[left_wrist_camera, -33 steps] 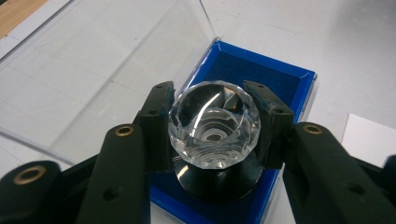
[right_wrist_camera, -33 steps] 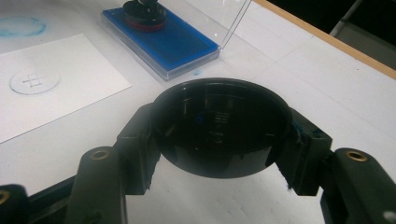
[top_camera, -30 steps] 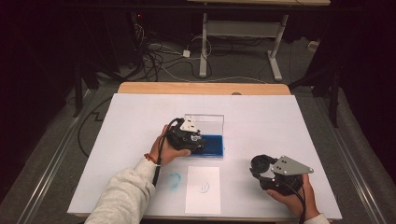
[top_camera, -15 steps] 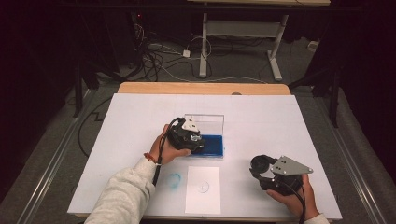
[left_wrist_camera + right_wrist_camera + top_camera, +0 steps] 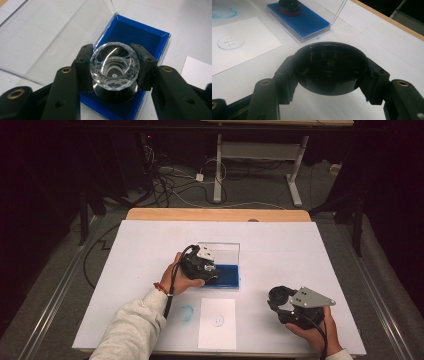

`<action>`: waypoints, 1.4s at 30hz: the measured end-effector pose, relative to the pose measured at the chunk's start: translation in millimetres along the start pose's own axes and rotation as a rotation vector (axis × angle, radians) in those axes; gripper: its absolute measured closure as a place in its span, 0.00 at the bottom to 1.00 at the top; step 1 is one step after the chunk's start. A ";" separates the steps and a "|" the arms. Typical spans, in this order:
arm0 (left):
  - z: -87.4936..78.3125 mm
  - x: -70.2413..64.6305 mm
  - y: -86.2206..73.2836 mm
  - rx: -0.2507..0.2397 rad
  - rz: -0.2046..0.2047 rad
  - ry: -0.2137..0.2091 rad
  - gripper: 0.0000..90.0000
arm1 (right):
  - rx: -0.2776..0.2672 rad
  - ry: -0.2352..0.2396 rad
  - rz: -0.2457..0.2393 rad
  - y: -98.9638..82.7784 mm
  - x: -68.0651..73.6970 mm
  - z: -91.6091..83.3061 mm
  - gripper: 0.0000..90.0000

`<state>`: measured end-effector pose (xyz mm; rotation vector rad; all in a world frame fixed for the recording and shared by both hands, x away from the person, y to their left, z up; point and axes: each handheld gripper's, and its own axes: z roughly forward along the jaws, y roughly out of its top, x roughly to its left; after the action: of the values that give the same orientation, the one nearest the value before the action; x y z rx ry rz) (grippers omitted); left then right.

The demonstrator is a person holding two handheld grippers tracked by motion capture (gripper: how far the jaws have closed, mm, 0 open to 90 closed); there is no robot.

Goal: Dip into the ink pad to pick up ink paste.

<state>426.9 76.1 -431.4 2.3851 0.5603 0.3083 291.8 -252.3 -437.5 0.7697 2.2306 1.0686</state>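
Stamp (image 5: 114, 68) is sitting on the blue ink pad (image 5: 140, 35), base down, with the left gripper (image 5: 114, 67) pinching its faceted crystal handle between both jaws. Looks like the inking step to me: pressed into the pad, clear lid (image 5: 50, 32) tipped open behind it. Right gripper (image 5: 329, 68) is off near the table's front right, clamped around the black cap (image 5: 329, 67), just parked. Paper (image 5: 217, 322) already carries one round print, and there's a blue smudge (image 5: 185, 313) beside it. Next move, I'd guess: lift straight up, carry to the paper, press flat without sliding.
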 end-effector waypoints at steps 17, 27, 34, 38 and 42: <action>-0.8 -0.8 1.2 0.014 0.005 0.007 0.61 | -0.003 -0.001 0.001 0.0 -0.6 -0.7 0.43; -0.3 -1.8 1.7 0.016 0.007 0.012 0.61 | -0.008 -0.003 0.005 0.5 -0.4 -1.0 0.43; -0.5 -1.6 1.8 0.017 0.004 0.012 0.61 | -0.009 -0.002 0.007 0.5 -0.2 -1.2 0.43; -0.4 -1.4 2.5 0.024 0.009 0.013 0.61 | -0.006 -0.002 0.011 0.0 -1.0 -1.0 0.43; -0.6 -1.9 3.0 0.030 0.012 0.017 0.61 | -0.007 -0.002 0.012 0.1 -0.9 -1.3 0.43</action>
<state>425.9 73.4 -429.2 2.4172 0.5619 0.3278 291.5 -253.5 -436.6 0.7812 2.2223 1.0809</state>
